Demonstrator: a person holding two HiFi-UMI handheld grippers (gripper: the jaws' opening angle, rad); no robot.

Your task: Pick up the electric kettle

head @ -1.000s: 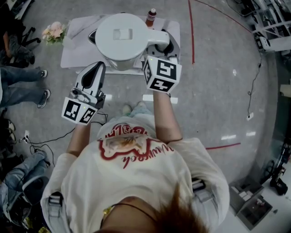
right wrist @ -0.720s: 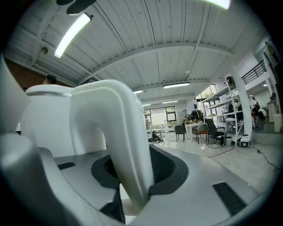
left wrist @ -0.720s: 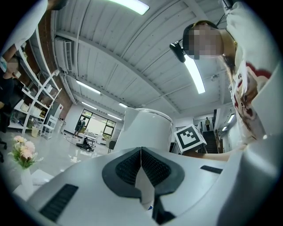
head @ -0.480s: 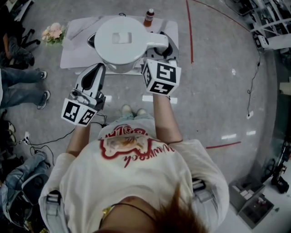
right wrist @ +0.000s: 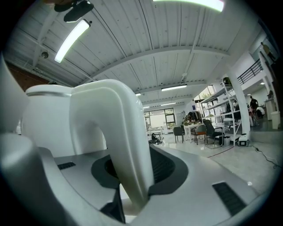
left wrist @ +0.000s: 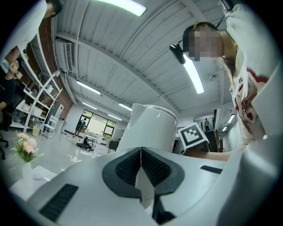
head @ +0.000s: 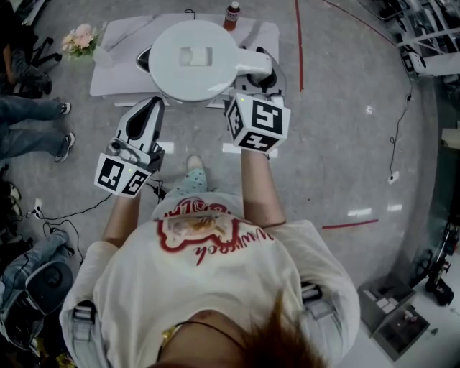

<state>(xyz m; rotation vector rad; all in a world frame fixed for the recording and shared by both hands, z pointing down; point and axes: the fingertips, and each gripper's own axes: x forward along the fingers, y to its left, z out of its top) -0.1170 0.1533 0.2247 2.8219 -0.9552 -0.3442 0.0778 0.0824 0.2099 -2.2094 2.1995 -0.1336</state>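
Glossy grey floor is crossed by a red line. A ribbed white ceiling carries strip lights. Open shelves, chairs and bright windows stand farther off.

Table partly hidden under kettle, bottle label too small to read

No wording is coming through clearly. Red script is showing upside down across the person's white shirt, too warped to read; the small bottle is showing an illegible label.
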